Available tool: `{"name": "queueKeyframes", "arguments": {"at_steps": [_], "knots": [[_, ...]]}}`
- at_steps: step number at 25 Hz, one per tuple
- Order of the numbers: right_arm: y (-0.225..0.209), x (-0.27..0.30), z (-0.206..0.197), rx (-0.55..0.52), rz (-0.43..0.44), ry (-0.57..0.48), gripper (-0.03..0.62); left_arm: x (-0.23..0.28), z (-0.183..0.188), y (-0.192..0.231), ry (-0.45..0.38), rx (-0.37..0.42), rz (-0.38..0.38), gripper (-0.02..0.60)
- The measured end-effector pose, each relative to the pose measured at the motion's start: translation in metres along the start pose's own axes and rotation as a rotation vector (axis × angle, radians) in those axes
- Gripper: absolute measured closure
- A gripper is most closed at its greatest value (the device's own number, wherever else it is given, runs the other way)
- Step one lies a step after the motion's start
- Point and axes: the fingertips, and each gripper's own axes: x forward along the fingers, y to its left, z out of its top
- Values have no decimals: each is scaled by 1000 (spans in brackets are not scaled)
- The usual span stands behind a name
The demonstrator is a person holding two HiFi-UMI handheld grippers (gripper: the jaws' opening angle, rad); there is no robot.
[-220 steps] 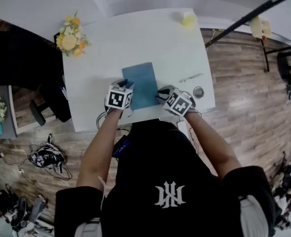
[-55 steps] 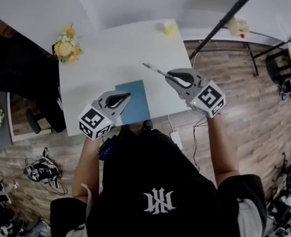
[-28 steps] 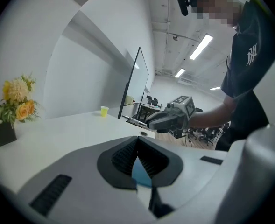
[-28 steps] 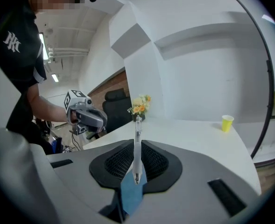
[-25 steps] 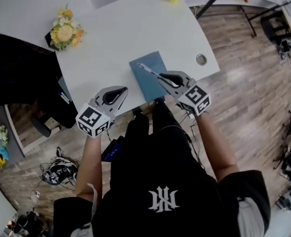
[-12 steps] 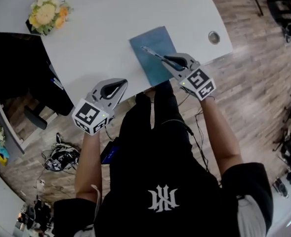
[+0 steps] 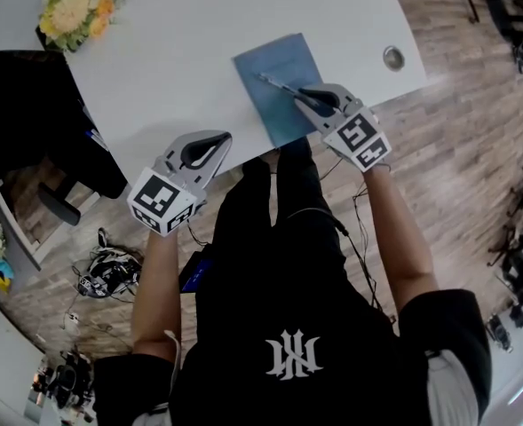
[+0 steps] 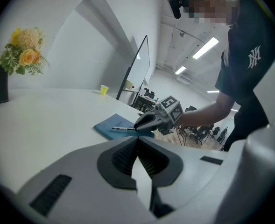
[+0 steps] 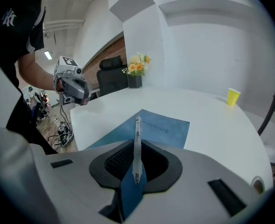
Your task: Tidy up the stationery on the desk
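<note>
A blue notebook [image 7: 283,74] lies near the front edge of the white desk [image 7: 199,51]. My right gripper [image 7: 300,94] hovers over the notebook's near part, shut on a slim silver pen [image 7: 275,84] that points out over the cover. In the right gripper view the pen [image 9: 137,129] stands up between the jaws, with the notebook [image 9: 163,127] behind it. My left gripper [image 7: 227,138] is shut and holds nothing, at the desk's front edge left of the notebook. The left gripper view shows the right gripper [image 8: 153,119], the pen [image 8: 123,129] and the notebook [image 8: 110,124].
A flower bouquet [image 7: 70,5] in a dark vase stands at the desk's far left, beside a black chair [image 7: 21,114]. A yellow cup [image 9: 232,97] sits at the far edge. A round cable hole [image 7: 392,58] is at the desk's right end. Cables lie on the wooden floor [image 7: 110,269].
Both grippers have come down toward the desk. The right one still holds the pen and is now lower over the notebook. The head view has shifted, so the desk sits higher in the picture.
</note>
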Motion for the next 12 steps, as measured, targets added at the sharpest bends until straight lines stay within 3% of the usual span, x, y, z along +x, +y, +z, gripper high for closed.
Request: {"name": "queueKeyframes", "arguments": {"at_steps": [12], "knots": [[1,0,-11,-29,-14,41,523,4,-5,-7,8,10,-1,578]]}}
